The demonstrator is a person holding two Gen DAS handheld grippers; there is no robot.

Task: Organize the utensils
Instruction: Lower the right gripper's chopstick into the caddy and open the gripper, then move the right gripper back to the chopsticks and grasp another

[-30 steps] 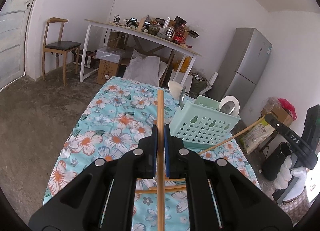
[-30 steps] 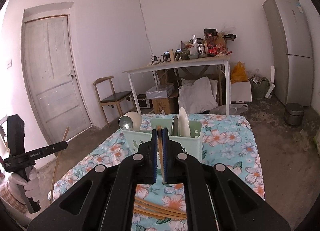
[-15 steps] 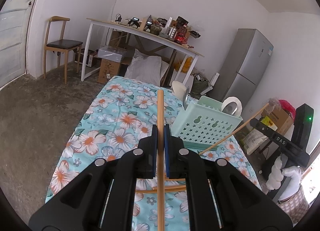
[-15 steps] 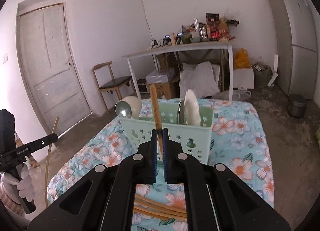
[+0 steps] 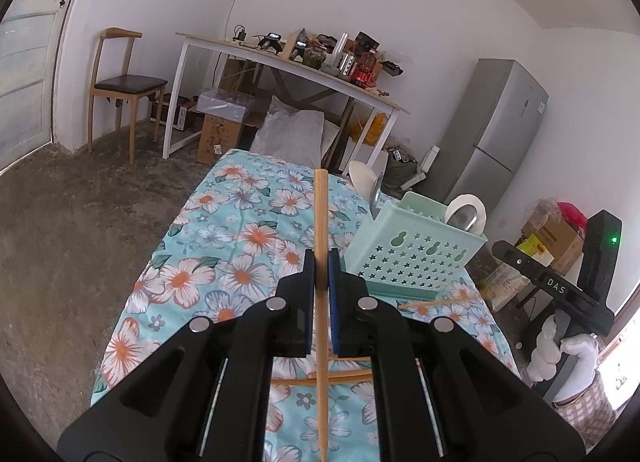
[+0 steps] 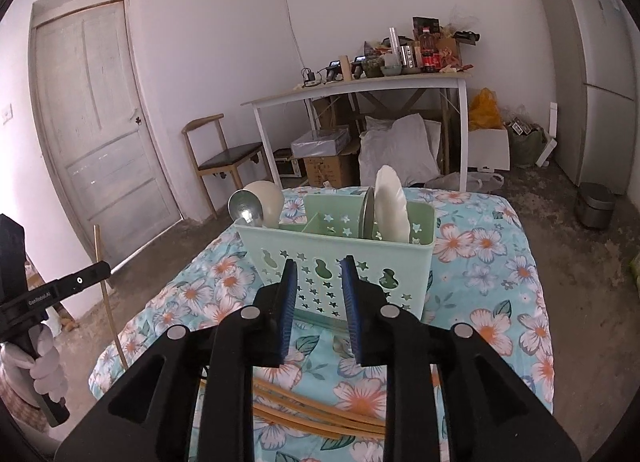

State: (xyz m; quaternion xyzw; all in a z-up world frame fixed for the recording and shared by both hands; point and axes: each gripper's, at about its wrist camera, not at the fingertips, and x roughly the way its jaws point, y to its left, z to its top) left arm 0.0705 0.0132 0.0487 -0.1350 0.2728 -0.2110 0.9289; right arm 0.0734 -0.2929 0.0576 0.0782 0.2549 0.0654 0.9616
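Observation:
My left gripper (image 5: 320, 262) is shut on a wooden chopstick (image 5: 320, 217) that stands upright between its blue pads, above the floral tablecloth. A mint green utensil basket (image 5: 412, 254) stands to its right, with spoons (image 5: 466, 213) in it. My right gripper (image 6: 318, 266) is open and empty, just in front of the basket (image 6: 344, 258). A metal spoon (image 6: 245, 210) and white spoons (image 6: 390, 209) stand in the basket's compartments. Several chopsticks (image 6: 316, 416) lie on the cloth under the right gripper. The left-held chopstick also shows at the left of the right wrist view (image 6: 106, 294).
The floral-cloth table (image 6: 488, 246) ends close on all sides. Beyond stand a white desk with clutter (image 6: 360, 85), a wooden chair (image 6: 224, 153), a grey fridge (image 6: 592, 73), a door (image 6: 96, 121), boxes and a small bin (image 6: 596, 205) on the floor.
My right gripper has opened and let go of its chopstick, which no longer shows between the pads. The left gripper still holds its chopstick and has shifted slightly.

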